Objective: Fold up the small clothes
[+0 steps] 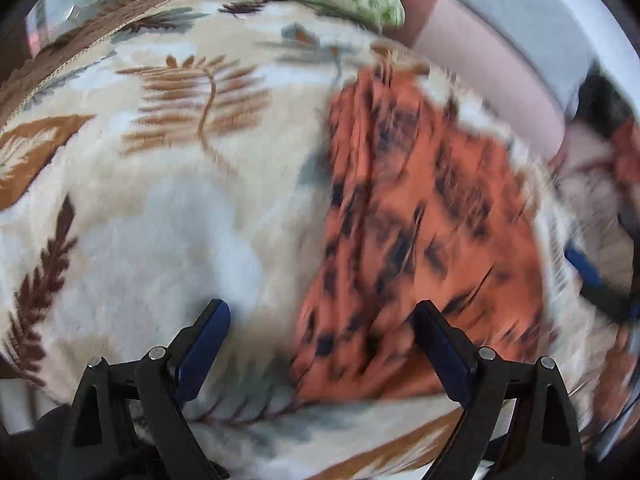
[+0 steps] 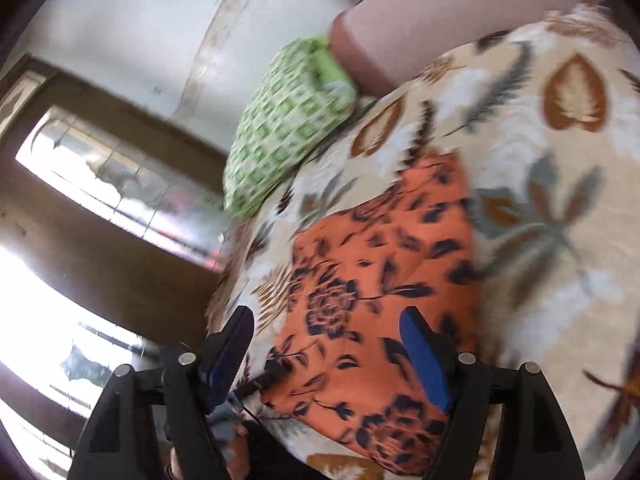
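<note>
The orange floral garment (image 2: 384,280) lies flat on the leaf-print blanket (image 2: 560,184), folded into a rough rectangle with dark blue flowers across it; in the left wrist view the same cloth (image 1: 420,220) is smeared by motion blur, so its far edges are hard to read there. Its long right-hand edge in the right wrist view runs fairly straight, with a wide stretch of bare blanket beyond it; the left edge sits close to the blanket's drop-off, little room on that side. The right gripper (image 2: 332,344) hangs over the near end of the garment, jaws spread wide, blue pads showing, nothing between them. The left gripper (image 1: 324,328) is spread wide too, one finger over plain blanket, the other over the garment's near corner, gripping nothing. To its left, a big open run of cream blanket (image 1: 160,160) with brown fern and leaf motifs. No brand, label or readable writing on the cloth or the tools. Further out, a green-and-white patterned pillow (image 2: 288,128) sits at the blanket's far end, touching a pinkish bolster (image 2: 420,20). Beyond that, a pale wall and a dark wooden window frame (image 2: 100,184) with bright glare coming through the glass.
</note>
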A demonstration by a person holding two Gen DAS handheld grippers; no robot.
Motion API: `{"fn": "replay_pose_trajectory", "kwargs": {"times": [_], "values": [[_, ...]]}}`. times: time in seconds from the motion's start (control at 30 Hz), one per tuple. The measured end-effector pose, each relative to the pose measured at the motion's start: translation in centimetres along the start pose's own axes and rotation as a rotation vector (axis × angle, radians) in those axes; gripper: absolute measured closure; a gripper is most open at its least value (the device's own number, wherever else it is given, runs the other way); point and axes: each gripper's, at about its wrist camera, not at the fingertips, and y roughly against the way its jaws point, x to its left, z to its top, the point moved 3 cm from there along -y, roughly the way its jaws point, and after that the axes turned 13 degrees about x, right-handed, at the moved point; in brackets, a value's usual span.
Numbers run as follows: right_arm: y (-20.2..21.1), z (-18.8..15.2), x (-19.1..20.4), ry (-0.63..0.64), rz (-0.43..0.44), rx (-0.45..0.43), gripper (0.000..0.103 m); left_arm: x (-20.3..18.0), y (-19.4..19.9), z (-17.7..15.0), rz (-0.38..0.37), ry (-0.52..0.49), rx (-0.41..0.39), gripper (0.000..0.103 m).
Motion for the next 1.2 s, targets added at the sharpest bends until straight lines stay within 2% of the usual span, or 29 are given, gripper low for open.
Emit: {"fn": "replay_pose_trajectory", "kwargs": {"times": [0.03,0.07,0.2,0.3,0.37,0.4,0.47,0.5,0.63,0.67,0.73,0.8,0.83,0.87,0.9,0.97,1.07,1.1,1.13,1.17,1.2], "values": [[-2.1,0.2,-1.0,-0.032,-0.047,0.063,0.013,-0.3,0.0,-0.3,0.033,-0.031,-0.017,0.009],[-4.4,0.2,-2.4,-0.067,-0.102,0.136,0.013,-0.4,0.3,-0.5,0.055,-0.034,-0.015,0.009],[-4.6,0.2,-1.7,-0.042,-0.122,0.109,0.012,-0.2,2.7,-1.0,-0.041,0.005,-0.063,0.010],[-4.8,0.4,-1.9,-0.051,-0.117,0.124,0.012,0.1,1.6,-1.4,-0.087,0.016,-0.019,0.010],[-4.7,0.4,-2.3,-0.059,-0.109,0.118,0.012,1.3,-0.1,-1.7,-0.074,0.054,-0.004,0.033],[-4.8,0.3,-2.2,-0.057,-0.108,0.117,0.012,1.7,0.0,-1.9,-0.098,0.071,-0.020,0.036],[-4.5,-0.1,-2.3,-0.039,-0.110,0.122,0.012,2.2,0.6,-2.2,-0.214,0.076,-0.020,0.080],[-4.7,-0.1,-2.2,-0.029,-0.112,0.124,0.012,2.2,0.4,-2.3,-0.266,0.083,0.000,0.080],[-4.1,-0.3,-2.6,-0.034,-0.100,0.121,0.012,2.2,0.2,-2.4,-0.275,0.087,0.006,0.077],[-4.1,-0.3,-2.7,-0.033,-0.097,0.122,0.012,2.1,0.4,-2.3,-0.288,0.090,0.012,0.070],[-4.0,-0.3,-2.8,-0.027,-0.086,0.125,0.012,2.1,1.5,-2.2,-0.302,0.083,-0.004,0.064],[-3.9,-0.3,-3.0,-0.027,-0.072,0.126,0.012,1.8,3.2,-1.7,-0.305,0.064,-0.065,0.051],[-3.8,-0.3,-3.0,-0.030,-0.063,0.127,0.012,1.5,4.2,-1.0,-0.312,0.061,-0.112,0.039],[-3.9,-0.3,-3.1,-0.032,-0.061,0.127,0.012,1.4,4.7,-0.2,-0.324,0.059,-0.140,0.034],[-3.8,-0.3,-3.1,-0.032,-0.061,0.129,0.012,1.1,5.1,1.1,-0.338,0.050,-0.168,0.034],[-3.8,-0.3,-3.0,-0.025,-0.063,0.130,0.012,0.6,4.8,3.8,-0.355,0.045,-0.171,0.034],[-3.7,-0.5,-3.0,-0.020,-0.060,0.126,0.012,0.2,2.3,8.5,-0.356,0.071,-0.128,0.034],[-3.6,-0.6,-3.0,-0.019,-0.059,0.124,0.012,0.1,1.2,9.4,-0.341,0.061,-0.090,0.036],[-3.6,-0.6,-3.0,-0.018,-0.058,0.123,0.012,0.0,-0.6,10.0,-0.303,0.050,-0.013,0.072],[-3.6,-0.7,-3.0,-0.015,-0.057,0.124,0.012,0.3,-2.3,9.8,-0.261,0.060,0.067,0.084],[-3.6,-0.7,-3.0,-0.013,-0.055,0.129,0.012,0.8,-3.0,9.7,-0.281,0.087,0.080,0.084]]}}
